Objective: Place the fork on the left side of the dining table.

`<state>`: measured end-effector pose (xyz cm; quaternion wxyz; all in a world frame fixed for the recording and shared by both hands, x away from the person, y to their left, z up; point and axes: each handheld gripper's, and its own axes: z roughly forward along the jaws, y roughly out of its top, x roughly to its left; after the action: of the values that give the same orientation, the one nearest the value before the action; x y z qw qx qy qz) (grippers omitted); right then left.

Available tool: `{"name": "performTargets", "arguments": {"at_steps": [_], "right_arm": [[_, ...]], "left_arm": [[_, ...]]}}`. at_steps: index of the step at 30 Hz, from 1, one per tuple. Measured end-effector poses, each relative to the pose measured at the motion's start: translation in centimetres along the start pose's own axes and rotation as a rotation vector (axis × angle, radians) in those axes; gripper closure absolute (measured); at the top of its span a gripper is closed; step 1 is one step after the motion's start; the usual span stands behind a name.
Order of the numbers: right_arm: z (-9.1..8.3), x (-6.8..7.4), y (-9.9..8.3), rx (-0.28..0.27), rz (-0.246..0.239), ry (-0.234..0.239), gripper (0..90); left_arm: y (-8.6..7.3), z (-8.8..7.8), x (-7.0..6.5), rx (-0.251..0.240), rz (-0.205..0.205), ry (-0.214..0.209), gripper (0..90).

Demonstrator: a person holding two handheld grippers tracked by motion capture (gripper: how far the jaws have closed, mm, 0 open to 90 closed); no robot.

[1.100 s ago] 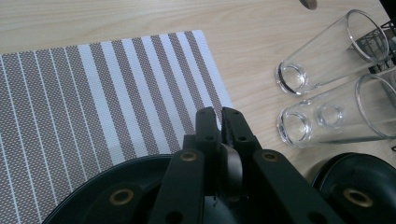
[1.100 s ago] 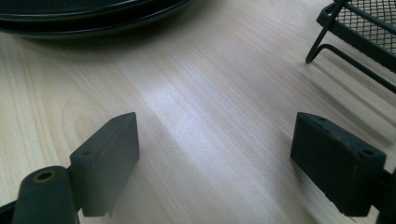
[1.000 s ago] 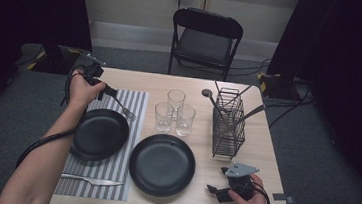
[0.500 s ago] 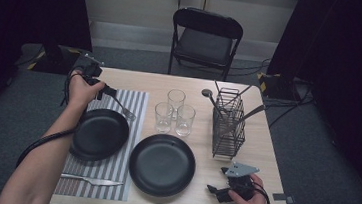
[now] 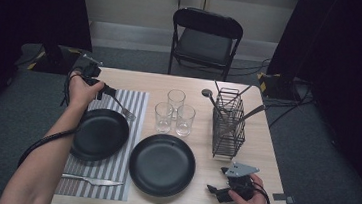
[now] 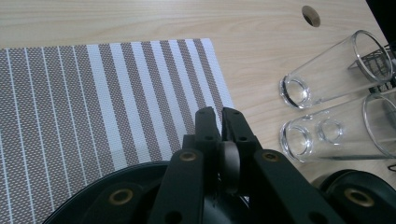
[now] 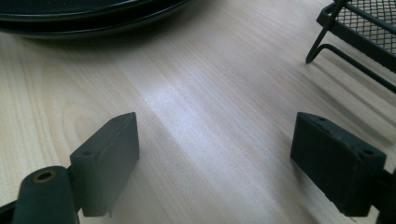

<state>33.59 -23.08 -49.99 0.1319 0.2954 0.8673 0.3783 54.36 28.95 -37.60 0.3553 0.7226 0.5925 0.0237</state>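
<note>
Gripping a fork [image 5: 124,108] over the placemat's [image 5: 136,100] far edge, left gripper [image 5: 112,94].

Light wooden table [image 5: 205,87]: striped placemat [image 5: 112,168], black plate [image 5: 162,164], three glasses [image 5: 175,112], wire caddy [image 5: 228,124].

3 glasses [image 5: 174,110]; 2 plates [image 5: 162,164]; 1 fork [image 5: 120,107]

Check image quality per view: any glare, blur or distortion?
High view: dim and soft, dark vignette at the sides, table evenly lit. Left gripper view: sharp on the placemat, wide-angle stretch on the glasses, the left claw slightly soft up close. Right gripper view: bright glare streak on the wood, the right claw blurred.
</note>
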Motion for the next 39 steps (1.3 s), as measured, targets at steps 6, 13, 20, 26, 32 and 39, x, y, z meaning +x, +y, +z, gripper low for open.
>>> {"name": "performTargets", "arguments": {"at_steps": [6,13,20,26,32,39], "right_arm": [[0.0,0.0,0.0,0.001,0.001,0.0,14.6],[0.0,0.0,0.0,0.0,0.0,0.0,14.6],[0.0,0.0,0.0,0.0,0.0,0.0,14.6],[0.0,0.0,0.0,0.0,0.0,0.0,14.6],[0.0,0.0,0.0,0.0,0.0,0.0,14.6],[0.0,0.0,0.0,0.0,0.0,0.0,14.6]], "left_arm": [[-0.3,0.0,0.3,-0.013,-0.015,0.008,84.9],[-0.4,0.0,0.6,-0.017,-0.018,0.017,84.0],[-0.4,0.1,1.0,-0.016,-0.038,0.011,83.7],[-0.3,0.1,1.1,-0.022,-0.049,-0.028,85.5],[0.0,0.1,0.3,-0.018,-0.012,-0.021,86.5],[0.1,0.1,0.1,-0.033,-0.037,-0.028,86.7]]}}
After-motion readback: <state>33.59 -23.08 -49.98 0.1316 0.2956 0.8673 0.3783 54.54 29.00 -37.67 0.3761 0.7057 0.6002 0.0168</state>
